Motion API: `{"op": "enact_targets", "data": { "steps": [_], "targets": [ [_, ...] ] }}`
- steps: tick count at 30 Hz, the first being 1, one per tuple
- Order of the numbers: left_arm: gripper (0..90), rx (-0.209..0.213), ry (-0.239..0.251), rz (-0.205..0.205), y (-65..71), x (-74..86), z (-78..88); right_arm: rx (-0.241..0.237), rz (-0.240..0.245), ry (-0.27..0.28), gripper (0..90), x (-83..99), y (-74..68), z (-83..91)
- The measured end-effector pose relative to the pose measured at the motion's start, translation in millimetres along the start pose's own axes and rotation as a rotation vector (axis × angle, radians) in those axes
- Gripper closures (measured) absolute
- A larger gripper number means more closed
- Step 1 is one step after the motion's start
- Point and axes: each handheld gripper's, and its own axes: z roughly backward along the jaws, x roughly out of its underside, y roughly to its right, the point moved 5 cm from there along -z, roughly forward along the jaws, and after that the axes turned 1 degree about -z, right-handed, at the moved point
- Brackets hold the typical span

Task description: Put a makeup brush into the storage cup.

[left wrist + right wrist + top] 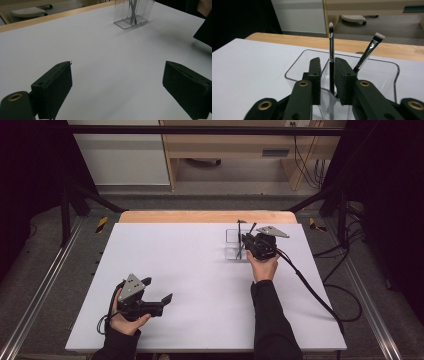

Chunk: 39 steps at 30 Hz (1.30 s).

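On the white desk [200, 280], a clear acrylic brush holder [387, 72] stands toward the far right side, near the wooden edge strip. In the right gripper view two makeup brushes stand in it: a slim brush with a small rounded tip [331, 45] that rises nearly upright, and a flat-topped brush with a silver ferrule [368, 53] that leans to the right against the holder's far wall. The right gripper [331, 82] reaches over the holder's near rim with its jaws brought close together on either side of the slim brush's black handle; whether the pads actually press on it is hard to tell, as a thin gap shows on the left side. The left gripper [159, 289] rests low over the near left part of the desk, well apart from the holder, with its jaws spread wide and nothing between them.
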Motion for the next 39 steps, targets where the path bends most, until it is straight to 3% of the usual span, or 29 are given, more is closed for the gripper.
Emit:
{"op": "enact_targets", "data": {
  "steps": [6, 10, 14, 19, 28, 39],
  "targets": [
    [8.2, -0.002, -0.002, 0.006, -1.7, 0.7, -0.5, -0.089, 0.036, -0.009, 59.8, 3.8, -8.0, 27.7],
    [8.1, -0.006, -0.001, 0.006, -2.4, 0.9, -0.5, -0.109, 0.061, -0.018, 53.7, 8.0, -11.2, 38.9],
    [8.1, -0.008, -0.007, 0.006, -3.2, 1.8, -1.4, -0.15, 0.051, -0.008, 46.0, 12.9, -12.6, 53.7],
    [8.1, -0.01, -0.008, 0.007, -3.5, 2.1, -1.6, -0.177, 0.066, -0.009, 37.0, 19.5, -15.8, 67.9],
    [7.8, -0.019, -0.014, 0.017, -6.4, 4.3, -2.2, -0.192, 0.142, -0.034, 23.1, 36.2, -24.8, 85.1],
    [7.5, -0.026, -0.02, 0.024, -9.1, 6.9, -3.1, -0.219, 0.148, -0.036, 11.2, 52.5, -22.7, 104.7]
  ]
}}
